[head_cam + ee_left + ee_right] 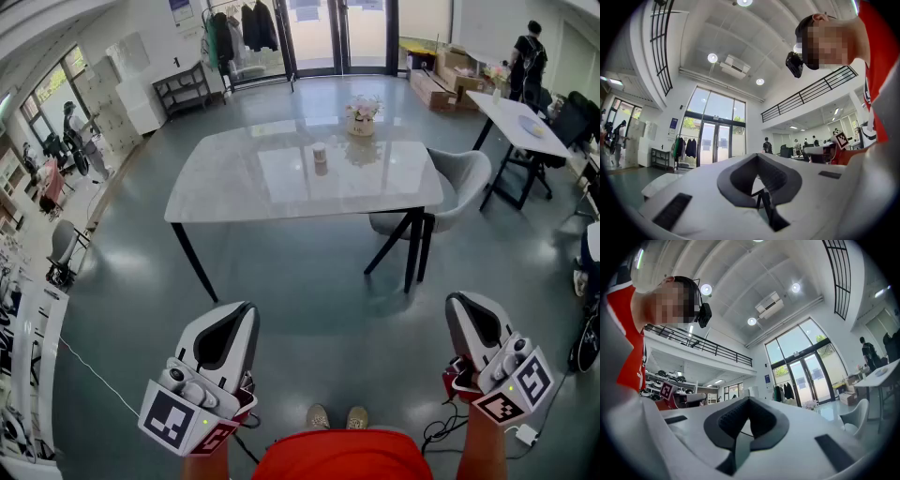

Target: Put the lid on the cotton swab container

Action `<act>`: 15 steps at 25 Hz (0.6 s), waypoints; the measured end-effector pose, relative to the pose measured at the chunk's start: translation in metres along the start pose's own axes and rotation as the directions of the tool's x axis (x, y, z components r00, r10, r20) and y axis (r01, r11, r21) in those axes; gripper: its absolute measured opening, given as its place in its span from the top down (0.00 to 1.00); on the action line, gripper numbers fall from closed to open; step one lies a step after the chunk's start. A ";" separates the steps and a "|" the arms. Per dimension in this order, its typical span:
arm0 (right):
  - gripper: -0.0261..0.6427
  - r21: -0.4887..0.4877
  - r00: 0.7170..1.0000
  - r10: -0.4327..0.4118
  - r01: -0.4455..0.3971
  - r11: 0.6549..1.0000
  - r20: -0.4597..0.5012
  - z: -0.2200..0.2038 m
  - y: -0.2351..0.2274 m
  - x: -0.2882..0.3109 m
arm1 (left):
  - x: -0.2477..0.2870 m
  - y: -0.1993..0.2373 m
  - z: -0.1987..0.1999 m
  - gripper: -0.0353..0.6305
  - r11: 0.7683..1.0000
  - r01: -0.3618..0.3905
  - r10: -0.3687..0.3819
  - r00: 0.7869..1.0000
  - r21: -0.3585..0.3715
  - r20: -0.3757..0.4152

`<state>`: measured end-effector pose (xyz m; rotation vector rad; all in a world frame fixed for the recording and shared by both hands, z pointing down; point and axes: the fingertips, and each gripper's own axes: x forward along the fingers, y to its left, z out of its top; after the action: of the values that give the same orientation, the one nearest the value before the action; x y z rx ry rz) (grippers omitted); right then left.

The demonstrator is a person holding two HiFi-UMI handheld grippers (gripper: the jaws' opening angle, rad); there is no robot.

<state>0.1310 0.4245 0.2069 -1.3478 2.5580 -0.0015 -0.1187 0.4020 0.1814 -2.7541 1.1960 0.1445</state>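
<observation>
White left gripper and white right gripper, each pressed together and empty, hover well apart from the small cylindrical container on the pale marble tabletop.

Large open workspace hall, polished grey floor, marble-top table at centre, glass entrance doors far, clothes rack far left, cardboard boxes far right, mezzanine railing overhead.

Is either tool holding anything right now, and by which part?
Nothing is held. The left tool and right tool are both shut and empty. The container stands on the table, away from both.
</observation>
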 end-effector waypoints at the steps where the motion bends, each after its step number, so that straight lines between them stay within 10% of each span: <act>1: 0.96 -0.001 1.000 0.002 -0.002 1.000 -0.001 0.000 -0.001 0.000 | 0.001 -0.001 0.000 0.93 1.000 0.000 0.000 1.000 0.001 -0.001; 15: 0.92 0.049 0.999 0.043 -0.042 0.998 -0.003 -0.002 -0.019 0.005 | 0.016 -0.002 -0.003 0.93 1.000 -0.028 0.028 1.000 0.000 -0.012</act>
<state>0.1430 0.4097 0.2096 -1.2769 2.5720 -0.0594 -0.1064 0.3913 0.1824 -2.7433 1.2384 0.1308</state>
